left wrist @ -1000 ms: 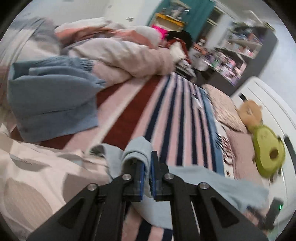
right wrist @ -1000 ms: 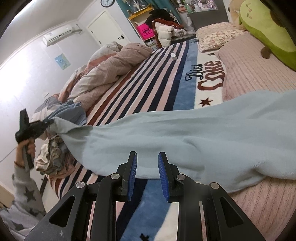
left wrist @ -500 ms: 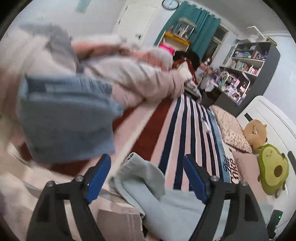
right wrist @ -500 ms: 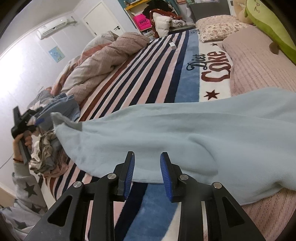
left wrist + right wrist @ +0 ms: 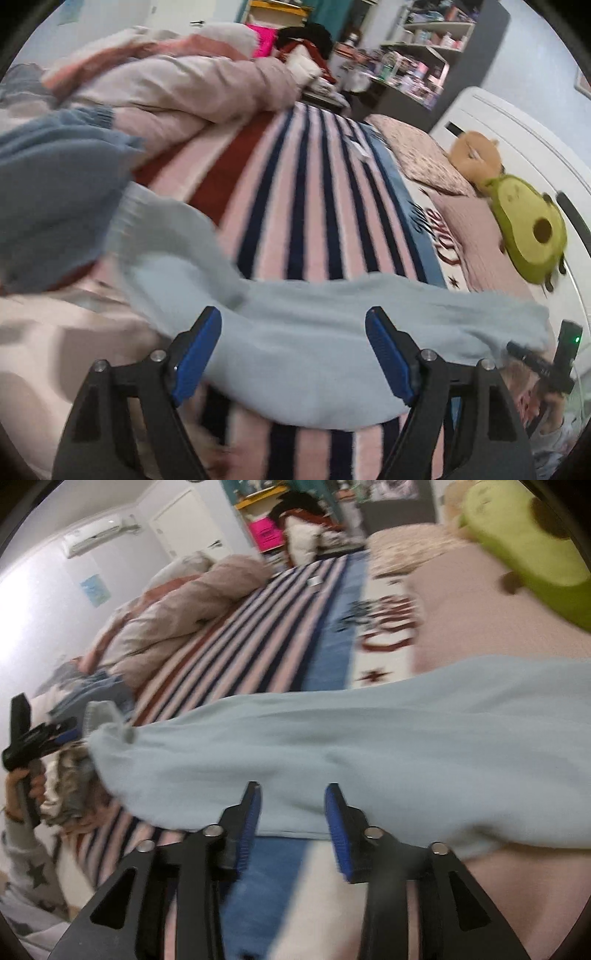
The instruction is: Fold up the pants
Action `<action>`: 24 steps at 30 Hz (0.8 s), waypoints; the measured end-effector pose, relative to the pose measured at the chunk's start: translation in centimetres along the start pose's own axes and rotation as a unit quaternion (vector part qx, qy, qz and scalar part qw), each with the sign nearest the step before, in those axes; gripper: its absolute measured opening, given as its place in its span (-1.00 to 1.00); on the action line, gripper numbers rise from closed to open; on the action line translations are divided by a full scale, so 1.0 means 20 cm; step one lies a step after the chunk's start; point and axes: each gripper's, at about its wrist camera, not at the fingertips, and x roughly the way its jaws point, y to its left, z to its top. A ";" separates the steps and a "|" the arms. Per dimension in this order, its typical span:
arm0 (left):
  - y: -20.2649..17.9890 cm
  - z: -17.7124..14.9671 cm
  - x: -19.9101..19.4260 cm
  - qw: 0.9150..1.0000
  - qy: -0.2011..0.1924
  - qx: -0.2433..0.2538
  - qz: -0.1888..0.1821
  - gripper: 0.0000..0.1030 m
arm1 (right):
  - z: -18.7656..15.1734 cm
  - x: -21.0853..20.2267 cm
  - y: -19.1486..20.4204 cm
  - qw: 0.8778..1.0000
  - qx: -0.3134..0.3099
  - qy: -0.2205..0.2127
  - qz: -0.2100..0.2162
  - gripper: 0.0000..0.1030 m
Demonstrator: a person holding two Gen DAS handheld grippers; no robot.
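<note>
lying soft pale-blue fleece pants (image 5: 314, 354); left gripper (image 5: 293, 354) spread, right gripper (image 5: 291, 812) opening, unpinched.

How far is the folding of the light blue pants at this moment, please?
Done: the light blue pants lie stretched out along the striped blanket. In hand: nothing is gripped. The left gripper stands open over one end, and the right gripper is opening at the near edge, with no cloth between its pads. Left: no fold is visible yet, so all the folding remains.
</note>
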 end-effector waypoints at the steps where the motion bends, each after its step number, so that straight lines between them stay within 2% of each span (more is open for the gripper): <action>1: -0.06 -0.03 0.04 1.000 0.001 0.007 -0.004 0.50 | 0.00 -0.04 -0.05 1.000 0.004 -0.007 -0.015 -0.18; 6: -0.24 -0.08 0.14 0.999 -0.005 0.038 -0.003 0.50 | 0.05 -0.23 -0.31 0.996 0.017 -0.035 -0.086 -0.14; 8: -0.28 -0.09 0.19 0.999 -0.001 0.040 -0.005 0.50 | 0.08 -0.30 -0.38 0.990 0.006 -0.050 -0.132 -0.09; 10: -0.32 -0.10 0.22 0.999 0.005 0.043 -0.006 0.50 | 0.11 -0.35 -0.41 0.987 -0.014 -0.059 -0.151 -0.07; 13: -0.38 -0.11 0.26 0.998 0.011 0.059 -0.002 0.50 | 0.17 -0.37 -0.46 0.983 -0.066 -0.041 -0.168 0.23; 15: -0.43 -0.12 0.28 0.997 0.016 0.070 -0.002 0.50 | 0.20 -0.34 -0.51 0.976 -0.102 -0.012 -0.190 0.23; 19: -0.50 -0.13 0.30 0.997 0.021 0.081 -0.005 0.50 | 0.20 -0.30 -0.60 0.973 -0.125 0.040 -0.191 0.24; 22: -0.53 -0.13 0.31 0.996 0.023 0.086 -0.005 0.50 | 0.17 -0.32 -0.62 0.976 -0.129 0.046 -0.171 0.24; 24: -0.56 -0.13 0.32 0.996 0.024 0.089 -0.008 0.50 | 0.14 -0.35 -0.61 0.978 -0.126 0.042 -0.159 0.02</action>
